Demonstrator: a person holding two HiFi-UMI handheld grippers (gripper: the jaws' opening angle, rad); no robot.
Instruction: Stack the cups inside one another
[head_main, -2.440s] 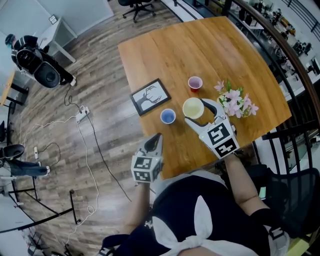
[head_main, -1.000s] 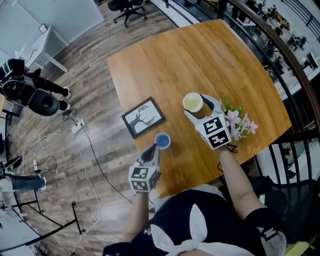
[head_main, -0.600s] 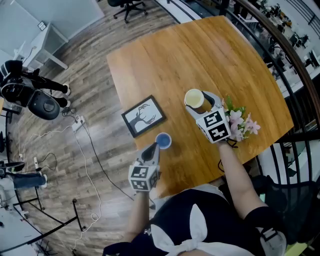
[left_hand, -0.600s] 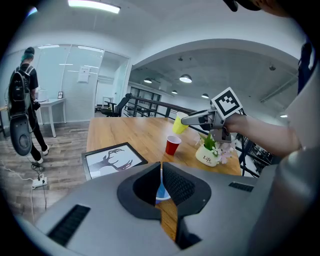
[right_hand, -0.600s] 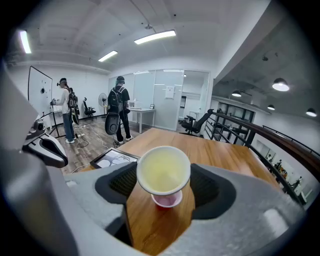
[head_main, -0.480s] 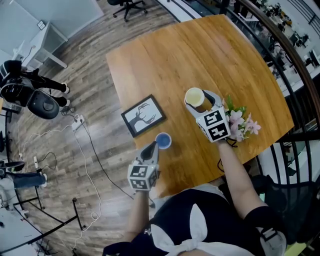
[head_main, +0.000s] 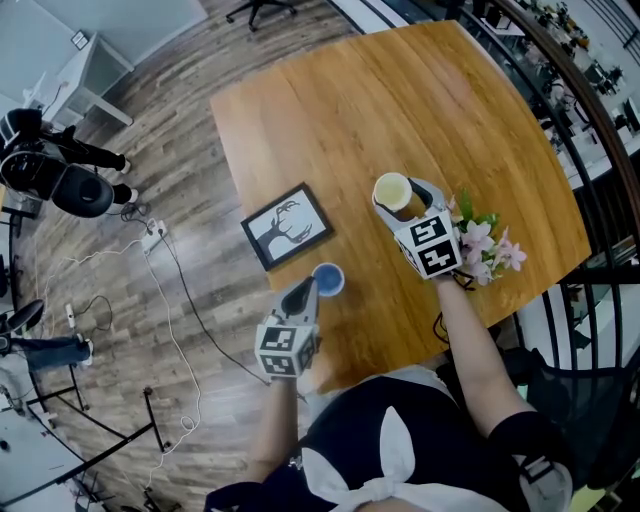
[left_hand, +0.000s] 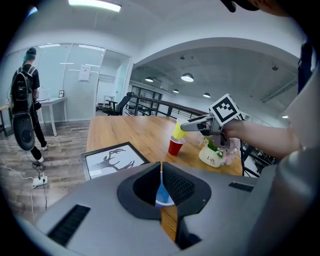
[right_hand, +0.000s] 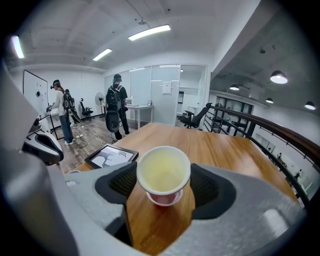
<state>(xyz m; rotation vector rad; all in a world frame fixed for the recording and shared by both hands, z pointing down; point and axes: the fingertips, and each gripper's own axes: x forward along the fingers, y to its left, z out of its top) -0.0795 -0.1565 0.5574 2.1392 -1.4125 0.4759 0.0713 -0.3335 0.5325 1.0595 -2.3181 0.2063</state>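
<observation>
My right gripper is shut on a yellow cup, holding it tilted just above a red cup that stands on the wooden table. The left gripper view shows the yellow cup with its base at the red cup. The head view hides the red cup. A blue cup stands near the table's front edge. My left gripper is shut with its tips right at that cup; the blue cup shows just beyond the jaws.
A black-framed deer picture lies left of the cups. A white vase of pink flowers stands right beside my right gripper. The table's front edge runs close under my left gripper. People stand on the floor beyond the table.
My right gripper lifted the yellow cup and carried it over the red cup. My left gripper moved up to the blue cup. Little has moved in the last half second.
</observation>
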